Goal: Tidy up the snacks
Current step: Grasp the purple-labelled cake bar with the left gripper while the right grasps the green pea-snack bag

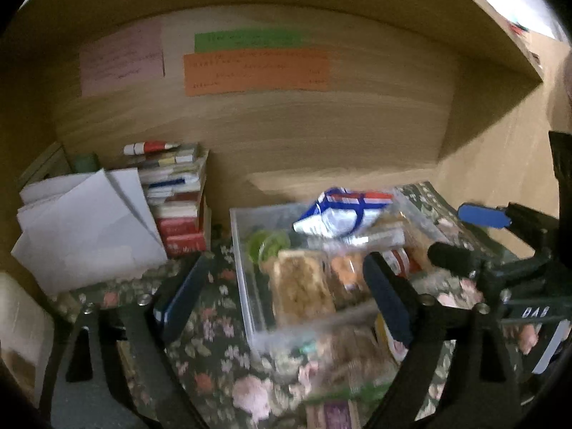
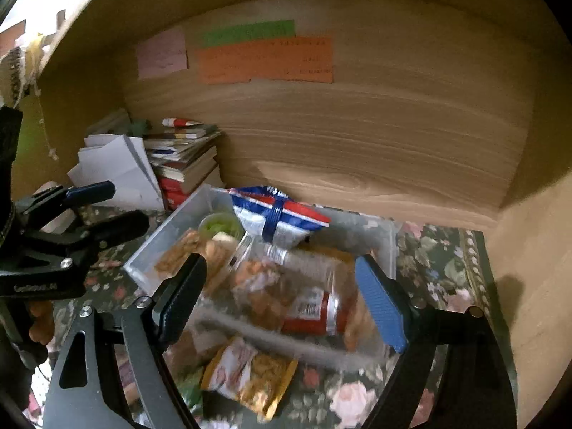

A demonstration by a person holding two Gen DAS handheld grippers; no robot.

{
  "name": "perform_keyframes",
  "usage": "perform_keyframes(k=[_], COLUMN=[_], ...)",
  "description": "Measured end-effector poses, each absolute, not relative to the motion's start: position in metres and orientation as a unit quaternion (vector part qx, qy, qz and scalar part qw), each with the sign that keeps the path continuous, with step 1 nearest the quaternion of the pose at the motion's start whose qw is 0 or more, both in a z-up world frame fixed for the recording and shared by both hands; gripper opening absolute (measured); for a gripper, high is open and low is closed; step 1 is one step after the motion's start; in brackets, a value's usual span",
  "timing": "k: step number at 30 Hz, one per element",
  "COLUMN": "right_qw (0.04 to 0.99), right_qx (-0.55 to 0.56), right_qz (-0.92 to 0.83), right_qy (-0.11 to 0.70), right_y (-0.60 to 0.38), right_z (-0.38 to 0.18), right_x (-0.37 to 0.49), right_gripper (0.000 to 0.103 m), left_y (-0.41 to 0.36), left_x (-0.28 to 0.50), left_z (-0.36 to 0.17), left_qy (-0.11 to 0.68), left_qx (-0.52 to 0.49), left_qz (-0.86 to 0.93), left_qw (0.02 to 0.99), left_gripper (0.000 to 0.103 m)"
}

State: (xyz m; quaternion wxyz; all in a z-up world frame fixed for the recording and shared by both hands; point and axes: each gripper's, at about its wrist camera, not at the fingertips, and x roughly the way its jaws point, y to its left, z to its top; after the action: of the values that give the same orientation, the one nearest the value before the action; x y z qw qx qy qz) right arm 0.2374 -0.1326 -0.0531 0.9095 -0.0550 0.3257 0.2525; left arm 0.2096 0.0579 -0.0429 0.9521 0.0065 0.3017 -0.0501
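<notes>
Snacks bin: clear plastic bin (image 2: 171, 246) at centre of both views, on the floral cloth (image 2: 439, 268), pushed near the wooden back wall; already loaded with packets, so sorting looks well along (judgement).
Wooden alcove: back wall (image 2: 357, 136) fills 12 o'clock; coloured paper notes (image 2: 264, 60) stuck up at 11–12, text unreadable.
Book stack: books (image 1: 178, 211) with loose white papers (image 1: 89, 228) at 9–10 o'clock of the bin, apart from it, likely not part of the job.
Blue-white-red bag: chip bag (image 2: 279, 221) stands at the bin's 12 o'clock end, leaning on other packs, top clipped or folded, propped upright probably for lack of flat space.
Red-label jar: jar or can (image 2: 314, 314) lying on its side at the bin's 5 o'clock, under clear wrap.
Brown bar pack: wrapped snack (image 1: 300, 286) along the bin's 8 o'clock wall.
Green cup: small tub (image 2: 220, 227) at the bin's 11 o'clock corner.
Loose packet: yellow-orange pouch (image 2: 250, 375) outside the bin at 6 o'clock on the cloth, likely next to go in.
Left tongs: left gripper (image 1: 286, 286) jaws spread wide, holding nothing, hovering above the bin's near end.
Right tongs: right gripper (image 2: 282, 293) jaws apart, empty, straddling the bin contents from above.
Blur: motion smear, small labels unreadable.
</notes>
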Motion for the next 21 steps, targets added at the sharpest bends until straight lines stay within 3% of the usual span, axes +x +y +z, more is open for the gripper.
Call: perform_keyframes(k=[9, 18, 21], right_qw=[0.906, 0.882, 0.876], right_qx=[-0.045, -0.020, -0.014], right_qz=[0.253, 0.264, 0.270], right_qy=[0.337, 0.390, 0.400], right_y=[-0.143, -0.140, -0.137], right_z=[-0.069, -0.121, -0.128], right_x=[0.193, 0.163, 0.159], right_gripper=[0.084, 0.084, 0.083], left_y=[0.049, 0.045, 0.047], left_x=[0.166, 0.141, 0.139], left_z=[-0.081, -0.134, -0.148], left_qy=[0.342, 0.393, 0.405], left_qx=[-0.002, -0.029, -0.044], left_qz=[-0.059, -0.060, -0.059], left_qw=[0.938, 0.917, 0.912], left_gripper=[0.092, 0.092, 0.087])
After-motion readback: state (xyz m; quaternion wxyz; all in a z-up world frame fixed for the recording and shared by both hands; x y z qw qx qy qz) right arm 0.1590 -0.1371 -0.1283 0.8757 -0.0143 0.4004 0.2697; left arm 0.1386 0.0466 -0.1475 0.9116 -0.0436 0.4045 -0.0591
